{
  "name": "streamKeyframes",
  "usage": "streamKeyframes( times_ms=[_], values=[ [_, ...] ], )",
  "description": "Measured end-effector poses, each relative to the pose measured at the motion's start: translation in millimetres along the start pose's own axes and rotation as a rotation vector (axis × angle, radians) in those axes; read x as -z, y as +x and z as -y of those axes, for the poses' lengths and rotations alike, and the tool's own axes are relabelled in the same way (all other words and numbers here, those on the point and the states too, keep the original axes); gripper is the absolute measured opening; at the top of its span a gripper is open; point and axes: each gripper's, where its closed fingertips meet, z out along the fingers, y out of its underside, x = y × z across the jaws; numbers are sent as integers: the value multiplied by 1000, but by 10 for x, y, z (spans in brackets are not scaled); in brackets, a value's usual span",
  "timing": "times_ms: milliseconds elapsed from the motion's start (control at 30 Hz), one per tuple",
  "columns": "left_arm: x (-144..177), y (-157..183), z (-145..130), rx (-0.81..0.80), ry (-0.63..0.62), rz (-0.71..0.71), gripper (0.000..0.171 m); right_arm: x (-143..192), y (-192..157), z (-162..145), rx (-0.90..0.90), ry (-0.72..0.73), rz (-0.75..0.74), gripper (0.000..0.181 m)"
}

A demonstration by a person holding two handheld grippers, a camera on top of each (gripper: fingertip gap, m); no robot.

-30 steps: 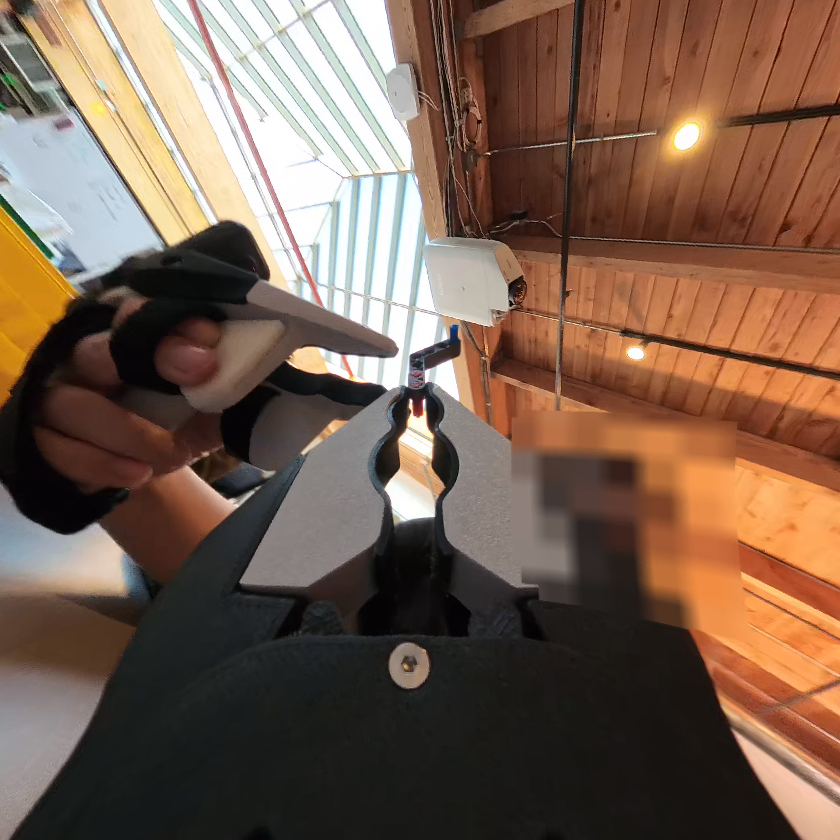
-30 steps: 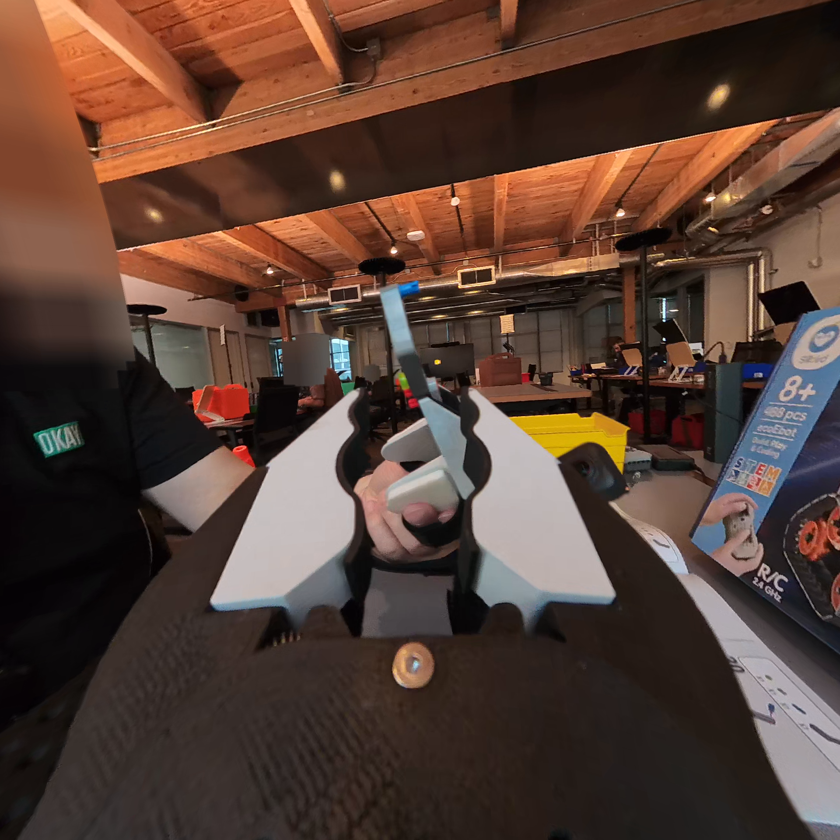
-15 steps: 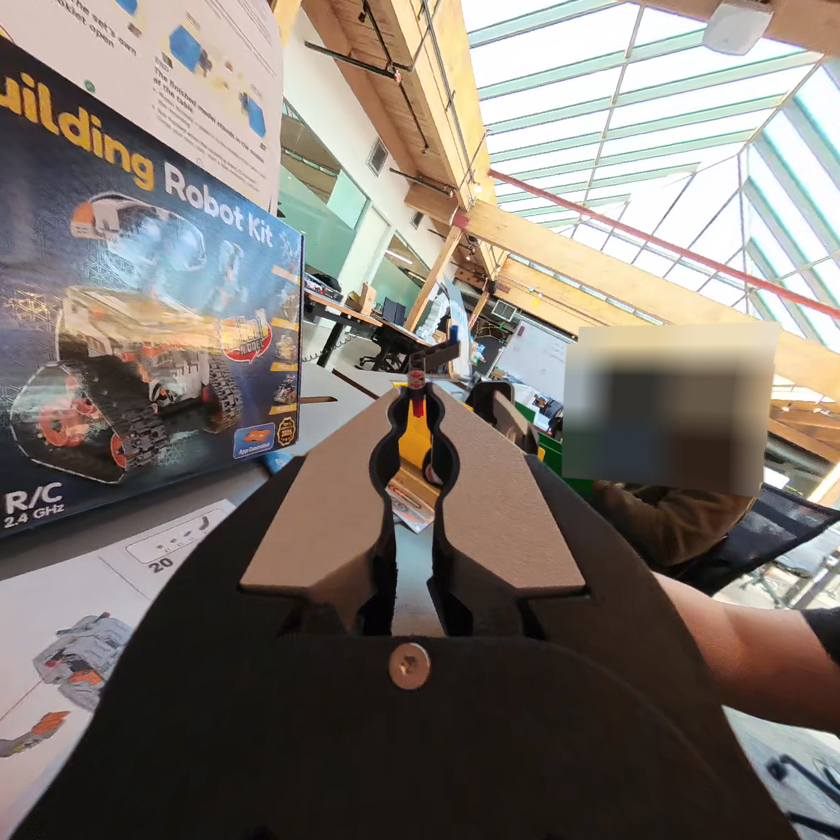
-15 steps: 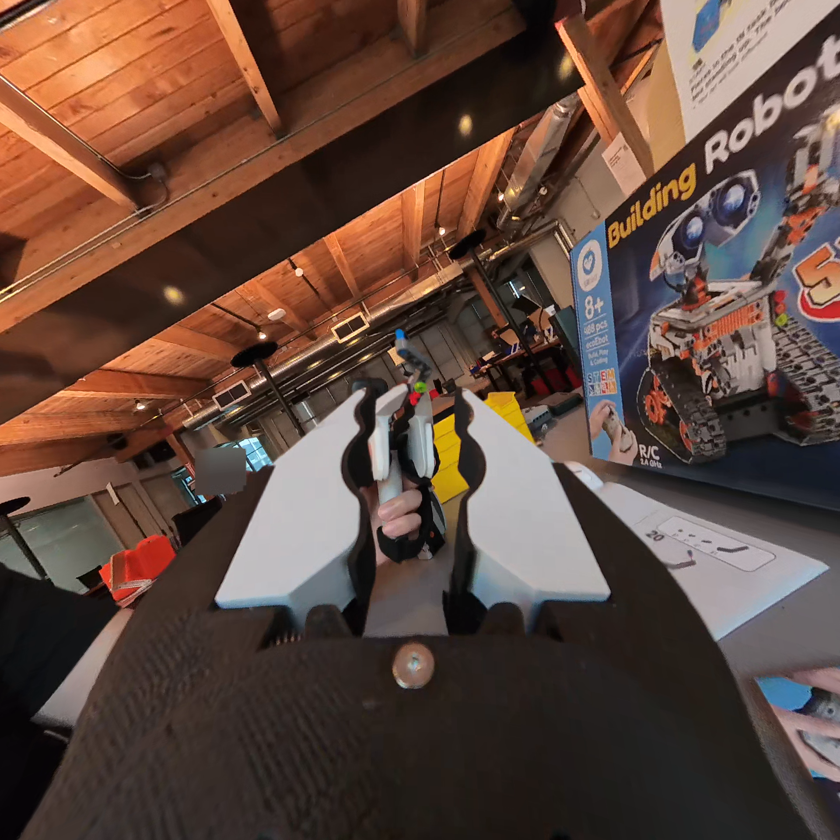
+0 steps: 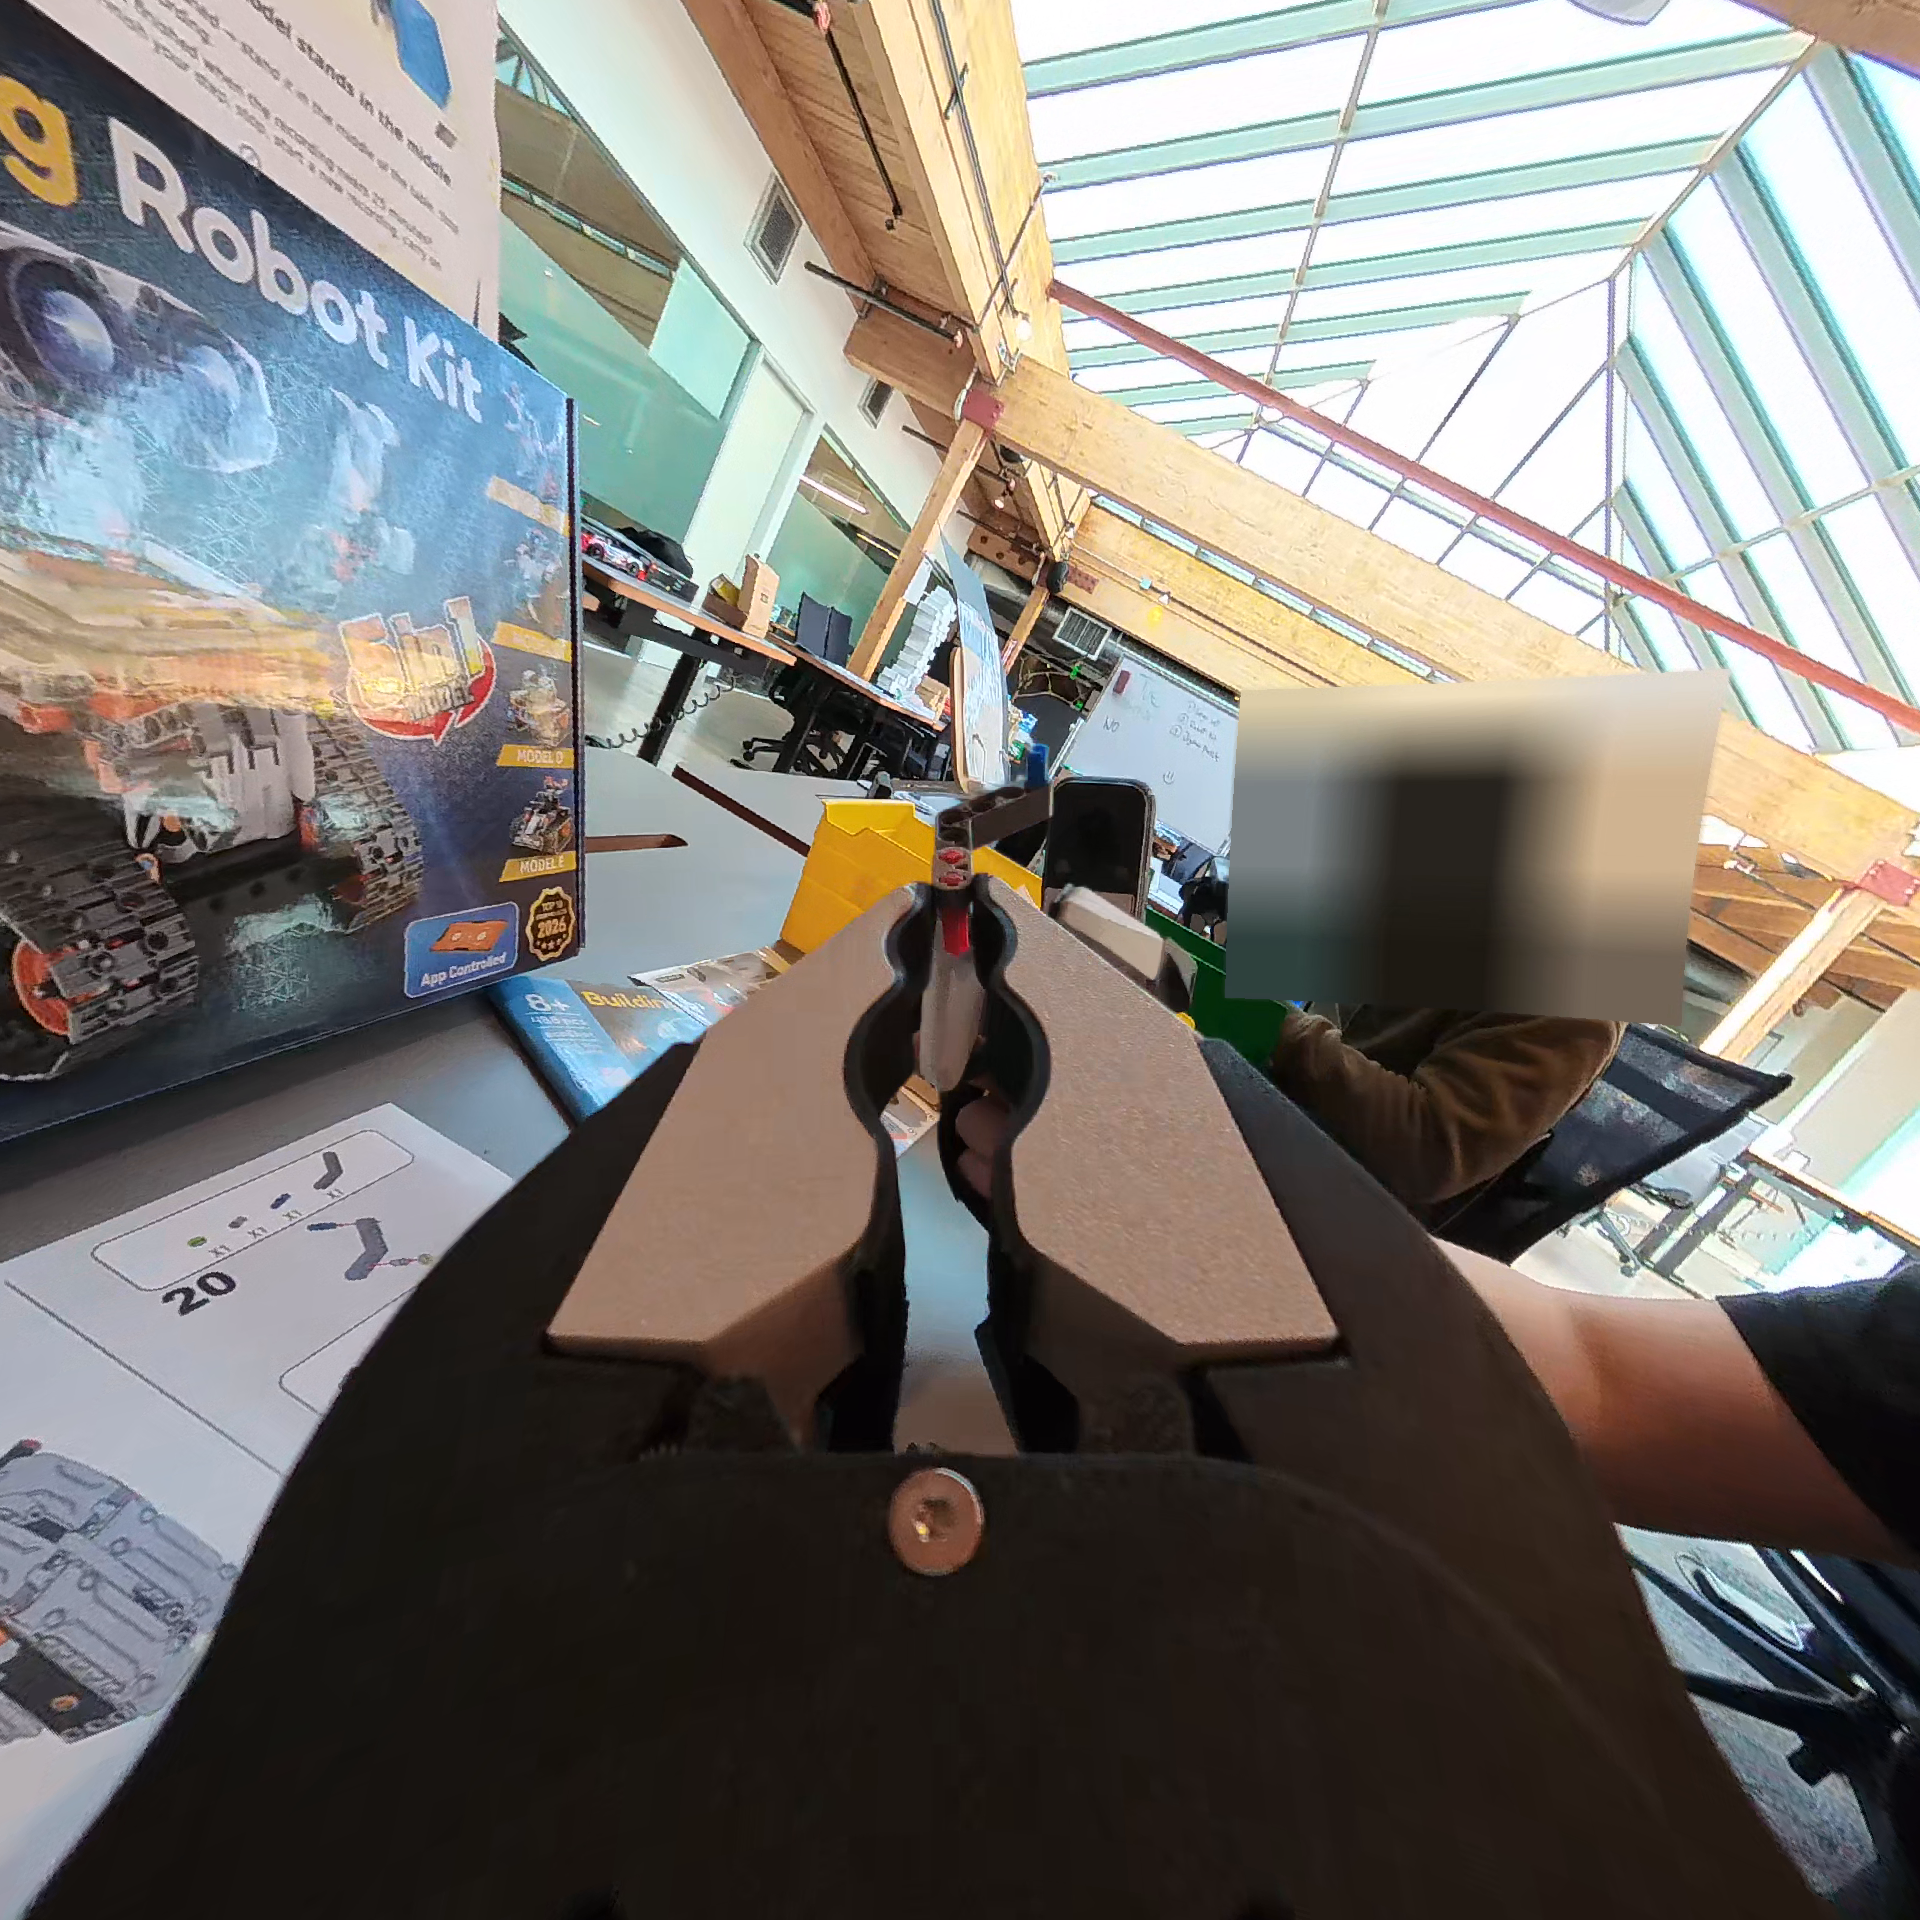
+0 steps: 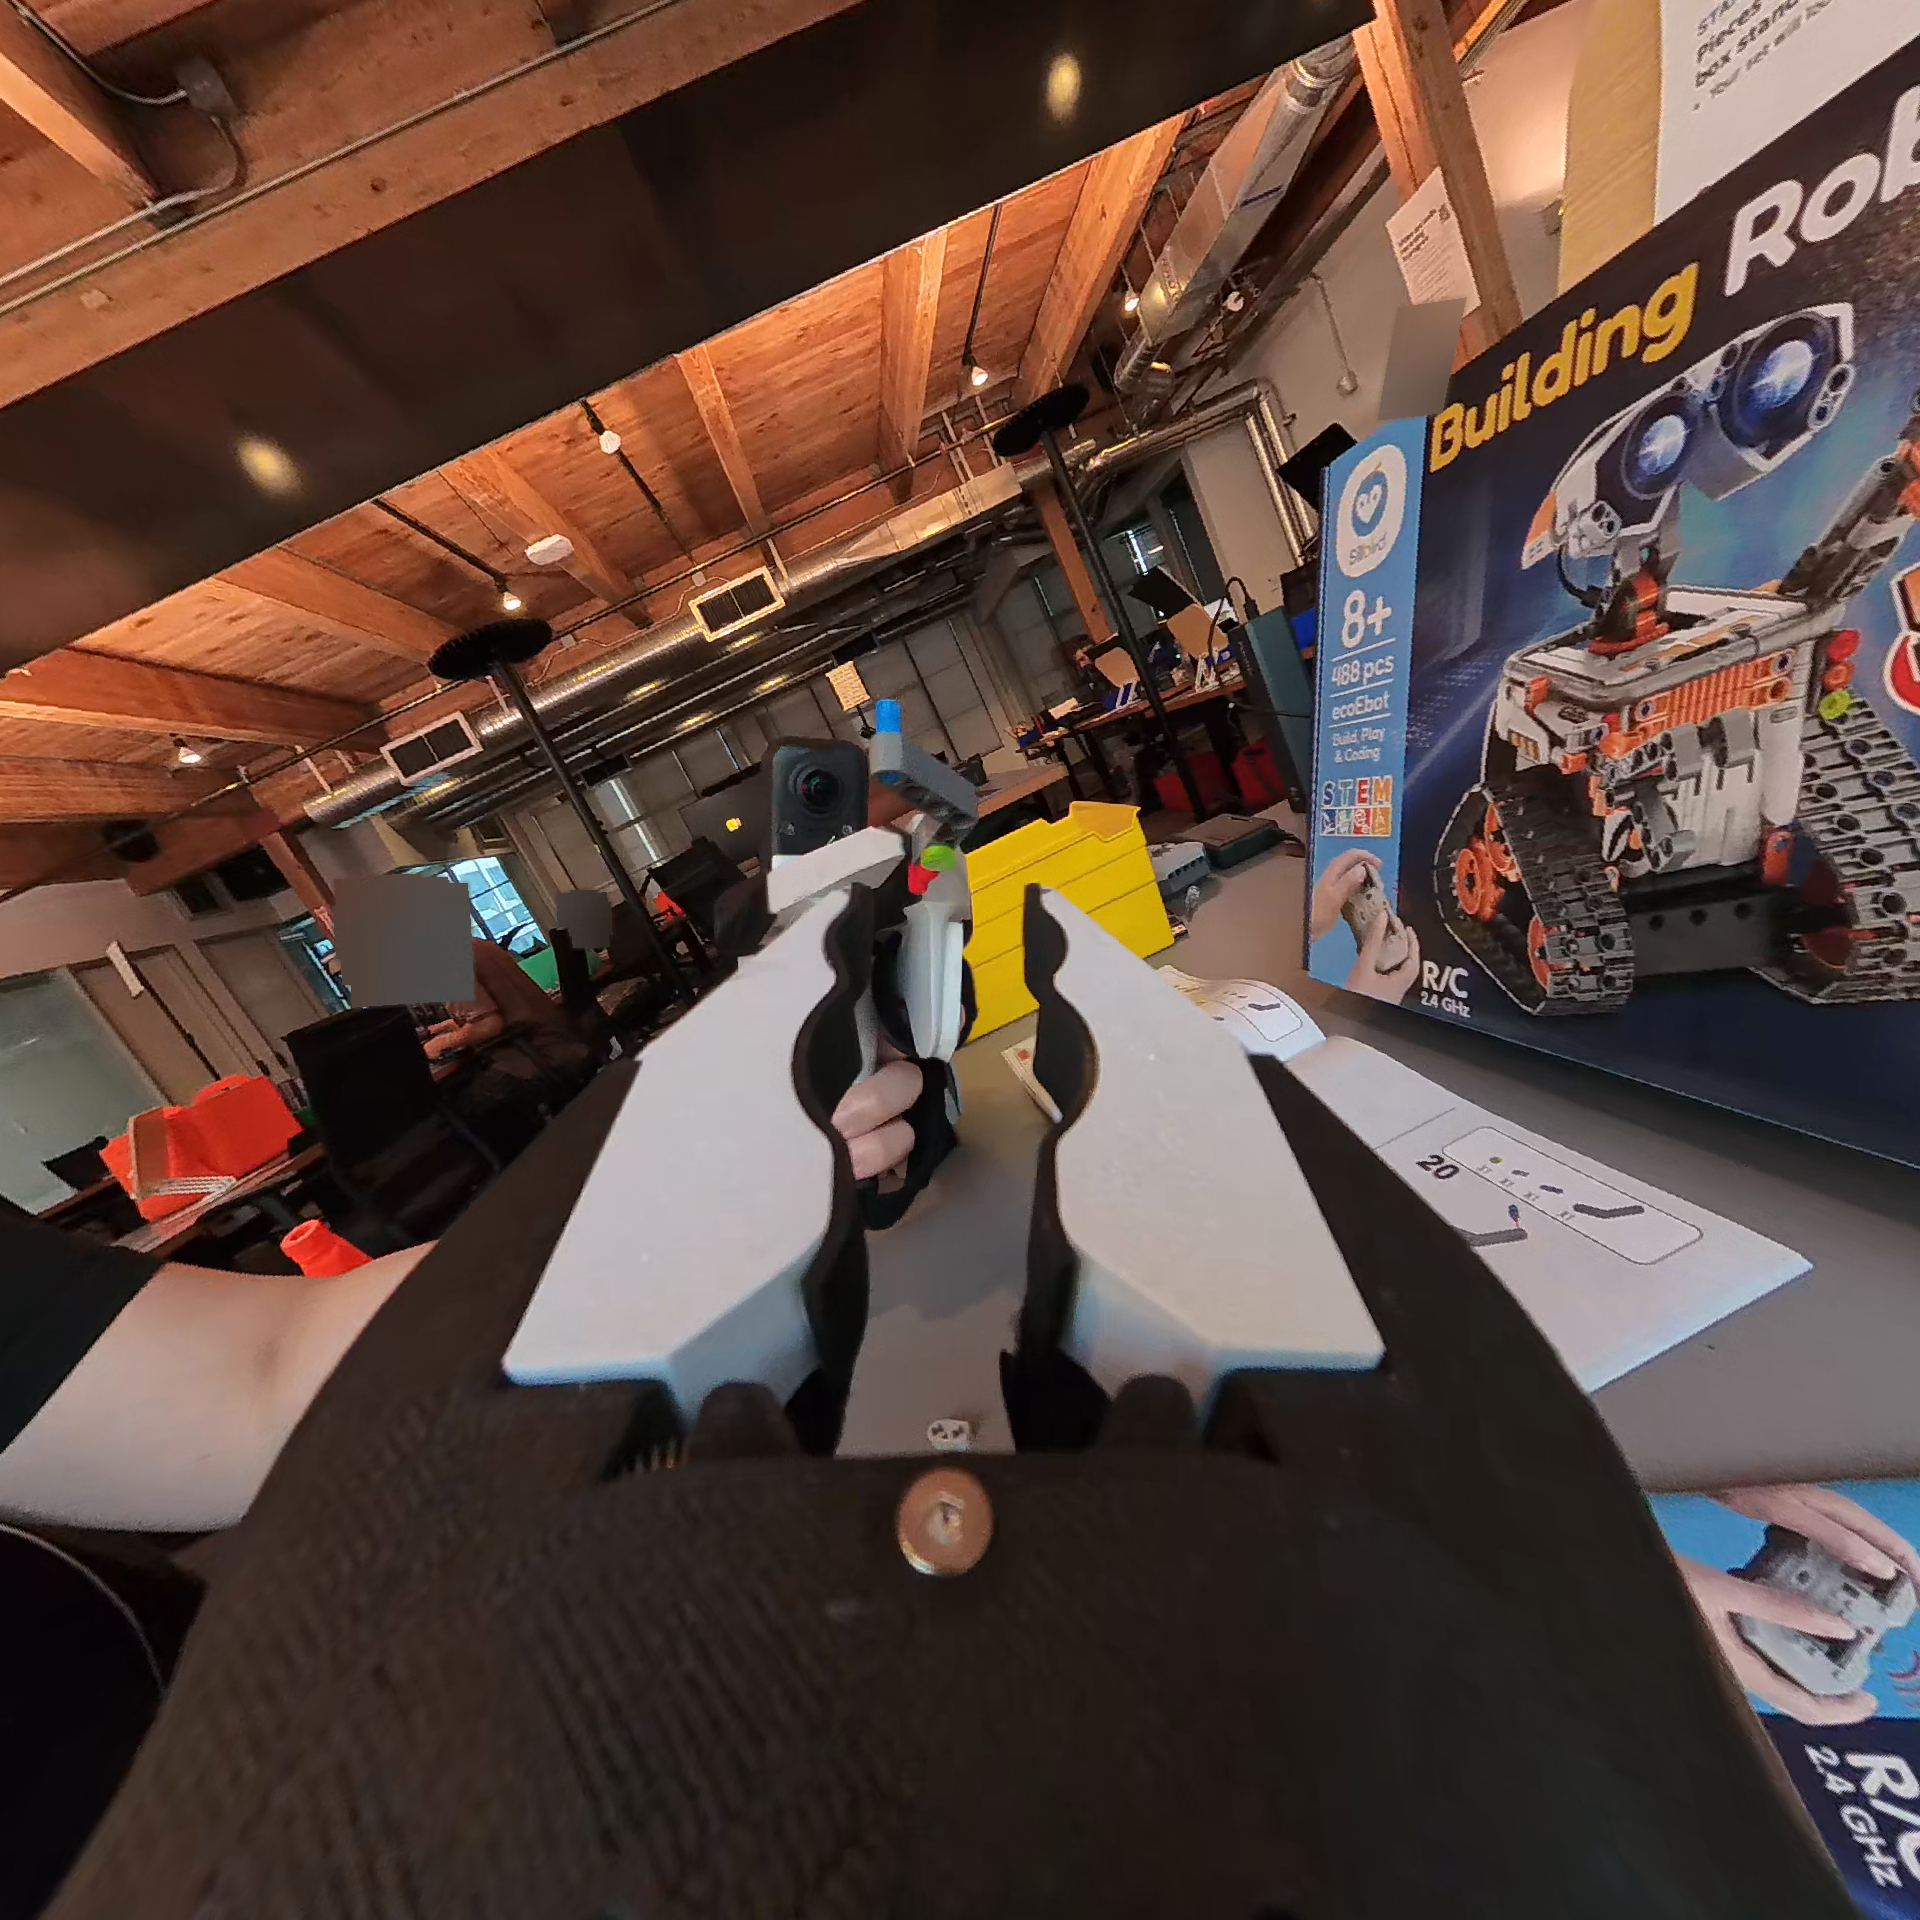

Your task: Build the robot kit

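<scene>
Pinching a red pin at their tips, the left gripper's jaws are closed on it, a bent grey beam standing above. The right gripper is held apart, jaws parted and empty, facing that beam. Beyond the jaws sits a yellow bin; a printed box stands beside on the surface.

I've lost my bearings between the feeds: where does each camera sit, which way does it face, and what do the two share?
Left wrist view: on the left gripper, looking along fingers shut on a bent beam, toward the right gripper; a forearm shows at right.
Right wrist view: on the open right gripper, facing the left gripper and its hand; a forearm shows at left.
Shared: the views face each other; both show the beam, kit box, instruction sheet and yellow bin.
</scene>
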Motion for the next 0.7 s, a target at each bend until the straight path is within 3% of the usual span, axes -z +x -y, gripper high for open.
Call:
streamKeyframes(
  times_ms=[400,467,633,700],
  values=[
    [-140,78,-224,166,-69,-115,4,-30,-47,10,-27,21,24,28],
    [-168,88,-268,166,-87,-118,4,-28,-57,0,-43,15,33,14],
    [-205,240,-365,179,-154,-218,4,18,-56,5,-142,-17,66,9],
    [-208,249,-411,202,-198,-230,13,42,-69,-21,-150,-50,84,9]
  ],
)
